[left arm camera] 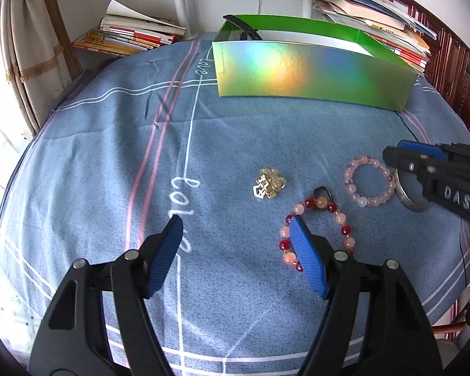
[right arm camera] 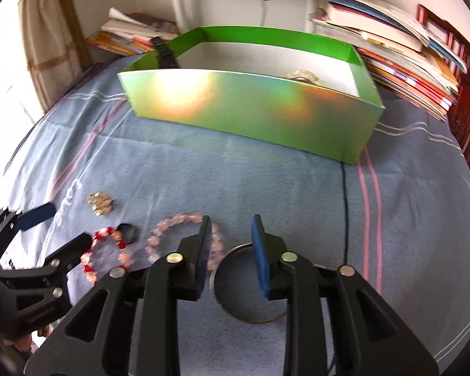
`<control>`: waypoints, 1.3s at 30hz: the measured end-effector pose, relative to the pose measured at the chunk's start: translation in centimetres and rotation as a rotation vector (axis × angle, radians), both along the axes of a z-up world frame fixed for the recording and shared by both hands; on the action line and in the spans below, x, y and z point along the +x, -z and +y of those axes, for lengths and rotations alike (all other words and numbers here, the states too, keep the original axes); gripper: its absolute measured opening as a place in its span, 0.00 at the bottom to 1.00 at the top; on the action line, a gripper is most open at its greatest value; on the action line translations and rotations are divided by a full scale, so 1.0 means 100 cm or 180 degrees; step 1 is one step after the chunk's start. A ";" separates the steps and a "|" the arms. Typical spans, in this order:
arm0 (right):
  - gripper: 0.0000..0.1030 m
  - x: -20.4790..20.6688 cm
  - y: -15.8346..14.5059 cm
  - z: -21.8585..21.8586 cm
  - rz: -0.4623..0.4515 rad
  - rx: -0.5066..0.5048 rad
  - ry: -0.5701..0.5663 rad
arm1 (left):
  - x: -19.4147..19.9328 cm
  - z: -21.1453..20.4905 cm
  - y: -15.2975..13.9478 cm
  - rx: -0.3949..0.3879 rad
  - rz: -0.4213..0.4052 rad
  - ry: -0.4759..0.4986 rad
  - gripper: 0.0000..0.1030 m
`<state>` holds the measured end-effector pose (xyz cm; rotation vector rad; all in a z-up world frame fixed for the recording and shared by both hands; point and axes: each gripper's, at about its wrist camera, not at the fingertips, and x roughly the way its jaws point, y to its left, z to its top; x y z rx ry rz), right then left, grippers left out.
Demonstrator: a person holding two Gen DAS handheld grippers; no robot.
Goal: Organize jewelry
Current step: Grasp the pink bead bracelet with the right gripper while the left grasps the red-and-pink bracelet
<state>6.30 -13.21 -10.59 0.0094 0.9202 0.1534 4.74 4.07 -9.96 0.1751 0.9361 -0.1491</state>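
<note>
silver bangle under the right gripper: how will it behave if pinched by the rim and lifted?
The silver bangle is a thin closed hoop lying flat on the blue cloth, so probably rigid, holding its shape. Its smooth, metallic-looking rim may slip or pivot between the pads. The right gripper is open above it; set down on edge, it could roll.

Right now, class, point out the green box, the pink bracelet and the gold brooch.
green box (left arm camera: 313, 72), left wrist view, front wall.
pink bracelet (left arm camera: 355, 192), left wrist view, lower-left beads.
gold brooch (right arm camera: 99, 202), right wrist view, its middle.
</note>
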 end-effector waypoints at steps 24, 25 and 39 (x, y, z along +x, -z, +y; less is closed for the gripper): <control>0.08 0.004 0.005 0.019 -0.0053 -0.0100 -0.0192 | -0.006 -0.024 -0.001 -0.0228 0.0114 0.0397 0.08; 0.08 0.002 0.000 0.015 -0.0089 -0.0086 -0.0151 | -0.006 -0.023 -0.005 -0.0244 0.0078 0.0402 0.08; 0.05 -0.021 -0.044 -0.071 -0.0442 -0.0037 0.0585 | 0.003 -0.044 -0.071 -0.0407 -0.0355 0.0678 0.08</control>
